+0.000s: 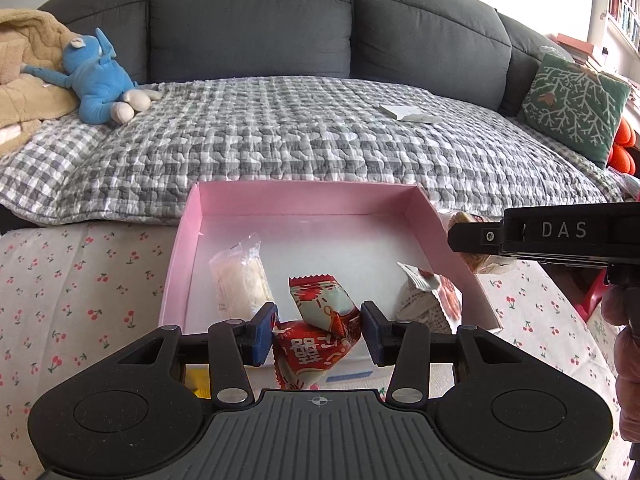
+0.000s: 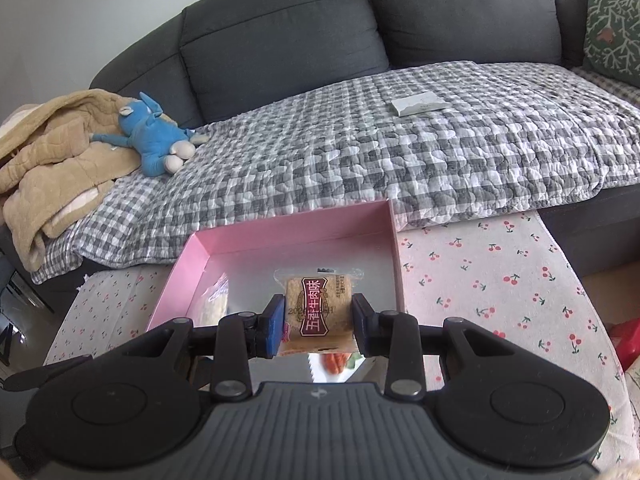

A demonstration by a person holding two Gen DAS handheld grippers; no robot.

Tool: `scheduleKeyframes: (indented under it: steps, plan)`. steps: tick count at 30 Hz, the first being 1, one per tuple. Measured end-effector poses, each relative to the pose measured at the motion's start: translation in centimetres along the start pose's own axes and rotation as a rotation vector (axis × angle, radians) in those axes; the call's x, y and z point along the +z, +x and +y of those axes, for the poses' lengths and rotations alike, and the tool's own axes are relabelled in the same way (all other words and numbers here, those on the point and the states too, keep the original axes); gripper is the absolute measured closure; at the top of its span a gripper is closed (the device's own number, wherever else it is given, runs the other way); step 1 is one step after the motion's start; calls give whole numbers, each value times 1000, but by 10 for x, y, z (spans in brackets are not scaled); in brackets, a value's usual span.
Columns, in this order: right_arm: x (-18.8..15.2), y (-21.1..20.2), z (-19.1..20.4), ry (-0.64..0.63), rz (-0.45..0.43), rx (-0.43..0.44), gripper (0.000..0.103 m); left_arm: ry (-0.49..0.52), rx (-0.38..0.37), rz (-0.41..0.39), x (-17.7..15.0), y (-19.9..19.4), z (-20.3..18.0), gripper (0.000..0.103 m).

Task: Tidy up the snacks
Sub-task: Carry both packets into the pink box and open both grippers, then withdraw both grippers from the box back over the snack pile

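Two snacks are held over a pink box (image 1: 188, 240) on a cherry-print cloth (image 1: 80, 280).

The left gripper (image 1: 319, 330) is clenched on a red snack (image 1: 316, 350) at the box's 6 o'clock edge. The right gripper (image 2: 316, 322) is clenched on a brown biscuit pack (image 2: 318, 308), held above the box's inside. In the box, three things are seen in the left view: a white rice bar (image 1: 240, 276) at 9 o'clock, a red and green candy (image 1: 320, 296) in the middle, and a white packet (image 1: 424, 298) at 3 o'clock. The box is set on a table with the cloth over it. At 12 o'clock a gray sofa (image 1: 256, 20) is seen, spread with a checked quilt (image 1: 280, 132). A blue plush toy (image 1: 100, 76) and a tan blanket (image 1: 24, 64) are laid at 10 o'clock. A green pillow (image 1: 576, 104) is propped at 2 o'clock.
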State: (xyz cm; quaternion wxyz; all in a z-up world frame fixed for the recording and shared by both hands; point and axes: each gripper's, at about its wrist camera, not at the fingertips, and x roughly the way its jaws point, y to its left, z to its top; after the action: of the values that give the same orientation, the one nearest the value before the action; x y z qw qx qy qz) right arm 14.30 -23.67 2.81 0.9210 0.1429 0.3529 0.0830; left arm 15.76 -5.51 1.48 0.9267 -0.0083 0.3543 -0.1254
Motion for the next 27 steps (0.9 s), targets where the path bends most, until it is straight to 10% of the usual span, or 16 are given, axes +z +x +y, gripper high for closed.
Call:
scheduleKeyframes:
  steps: [17,27]
  plan:
    - [9,48,-22,-7,44,33,71,9,60,59,8,61,0,62]
    - [13,44,-22,7,13,60,47,22,51,45,5,62,-5,29]
